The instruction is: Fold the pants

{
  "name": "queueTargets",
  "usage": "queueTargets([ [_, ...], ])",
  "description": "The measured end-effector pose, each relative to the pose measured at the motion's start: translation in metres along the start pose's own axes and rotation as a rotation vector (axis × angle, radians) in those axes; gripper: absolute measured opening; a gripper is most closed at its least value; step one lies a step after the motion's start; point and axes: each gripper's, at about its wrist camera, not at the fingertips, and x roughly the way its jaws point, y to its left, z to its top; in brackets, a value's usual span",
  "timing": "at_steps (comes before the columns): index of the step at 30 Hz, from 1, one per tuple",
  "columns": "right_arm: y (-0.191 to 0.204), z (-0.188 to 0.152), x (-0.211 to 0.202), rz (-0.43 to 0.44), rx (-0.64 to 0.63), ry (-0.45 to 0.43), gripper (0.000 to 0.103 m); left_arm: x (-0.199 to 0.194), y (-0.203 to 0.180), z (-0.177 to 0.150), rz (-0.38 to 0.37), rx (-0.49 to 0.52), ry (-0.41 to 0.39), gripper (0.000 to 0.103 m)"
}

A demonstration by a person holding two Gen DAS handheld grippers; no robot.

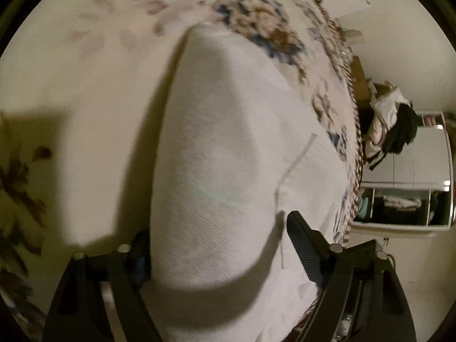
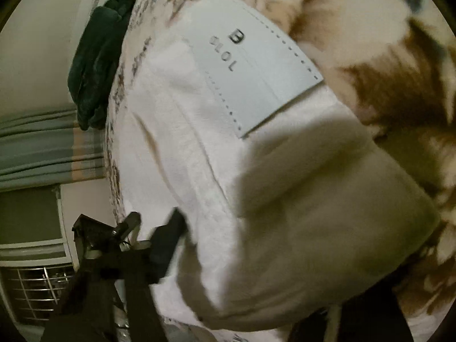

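Basically, white pants (image 1: 216, 171) lay on the floral bedspread (image 1: 94, 91); left gripper (image 1: 216, 245) stood open astride a fold, right gripper (image 2: 256, 256) state unclear. Soft, limp denim, best pinched at the waistband near the label (image 2: 256, 65)

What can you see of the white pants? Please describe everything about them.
The white pants look like woven cotton twill and lie on a floral bedspread. A raised fold bulges between the fingers of the left gripper. The right wrist view shows the waistband with a pale stitched label printed with a "B". The right gripper is mostly hidden by cloth; its grip cannot be judged.
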Motion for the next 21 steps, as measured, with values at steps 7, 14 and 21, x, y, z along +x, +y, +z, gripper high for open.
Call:
queueTargets([
  [7, 0.029, -0.012, -0.023, -0.032, -0.061, -0.076, 0.032, -0.022, -0.017, -0.012, -0.015, 0.053, -0.075, 0.028],
  [14, 0.058, 0.0, -0.064, -0.035, -0.123, -0.15, 0.031, -0.025, -0.064, 0.002, -0.077, 0.091, -0.134, 0.024],
  [21, 0.083, 0.046, -0.111, -0.011, -0.164, -0.254, 0.031, -0.011, -0.119, 0.035, -0.143, 0.161, -0.17, 0.023],
])
